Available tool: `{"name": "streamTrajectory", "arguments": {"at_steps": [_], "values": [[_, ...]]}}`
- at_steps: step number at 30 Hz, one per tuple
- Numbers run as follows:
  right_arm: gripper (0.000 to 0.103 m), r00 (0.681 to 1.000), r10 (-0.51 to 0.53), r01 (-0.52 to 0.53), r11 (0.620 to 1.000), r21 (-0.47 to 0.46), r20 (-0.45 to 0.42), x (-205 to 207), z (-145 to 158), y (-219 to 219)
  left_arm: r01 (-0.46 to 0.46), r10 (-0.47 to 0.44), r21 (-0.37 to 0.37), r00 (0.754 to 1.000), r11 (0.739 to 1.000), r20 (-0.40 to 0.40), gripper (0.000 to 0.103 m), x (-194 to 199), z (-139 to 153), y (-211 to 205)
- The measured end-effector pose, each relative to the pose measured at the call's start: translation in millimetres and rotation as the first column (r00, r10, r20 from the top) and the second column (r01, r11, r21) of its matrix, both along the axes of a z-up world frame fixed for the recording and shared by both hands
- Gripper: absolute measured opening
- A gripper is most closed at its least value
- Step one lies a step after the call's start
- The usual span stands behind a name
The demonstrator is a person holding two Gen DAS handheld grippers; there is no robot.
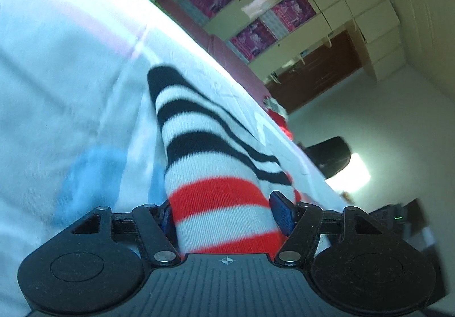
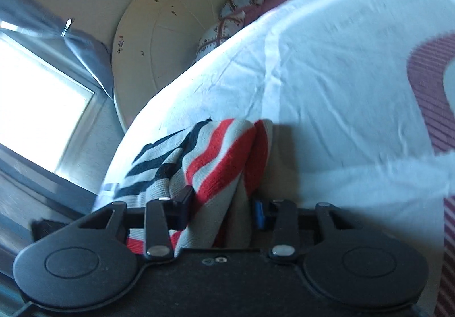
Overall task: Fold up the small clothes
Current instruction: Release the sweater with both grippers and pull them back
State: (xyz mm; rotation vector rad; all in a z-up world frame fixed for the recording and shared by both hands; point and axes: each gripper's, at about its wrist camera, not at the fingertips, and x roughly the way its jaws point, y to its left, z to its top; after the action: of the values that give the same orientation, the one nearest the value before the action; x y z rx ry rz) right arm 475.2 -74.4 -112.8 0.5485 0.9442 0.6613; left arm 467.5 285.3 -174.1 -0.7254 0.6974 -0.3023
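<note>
left gripper (image 1: pixel 226 216) clamped on striped sock (image 1: pixel 210 152), black toe end visible, right gripper (image 2: pixel 221 210) pinching sock's bunched fold (image 2: pixel 224 152), white sheet (image 2: pixel 327 89) beneath, window only in right view

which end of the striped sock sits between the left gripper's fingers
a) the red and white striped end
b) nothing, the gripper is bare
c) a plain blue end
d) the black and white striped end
a: in the left wrist view the striped sock runs red and white between the fingers of the left gripper, while its black stripes lie farther out on the white sheet.
</note>
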Motion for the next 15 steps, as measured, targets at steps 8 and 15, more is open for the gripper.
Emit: {"name": "streamTrajectory", "arguments": {"at_steps": [8, 15], "values": [[0.038, 0.958, 0.000, 0.083, 0.957, -0.277, 0.287, -35, 51, 20, -0.175, 0.144, 0.283, 0.981, 0.943, 0.128, 0.066, -23, 45, -3], [0.035, 0.947, 0.152, 0.004, 0.875, -0.483, 0.283, -16, 62, 97, 0.017, -0.043, 0.496, 0.998, 0.868, 0.041, 0.067, 27, 74, -55]]}}
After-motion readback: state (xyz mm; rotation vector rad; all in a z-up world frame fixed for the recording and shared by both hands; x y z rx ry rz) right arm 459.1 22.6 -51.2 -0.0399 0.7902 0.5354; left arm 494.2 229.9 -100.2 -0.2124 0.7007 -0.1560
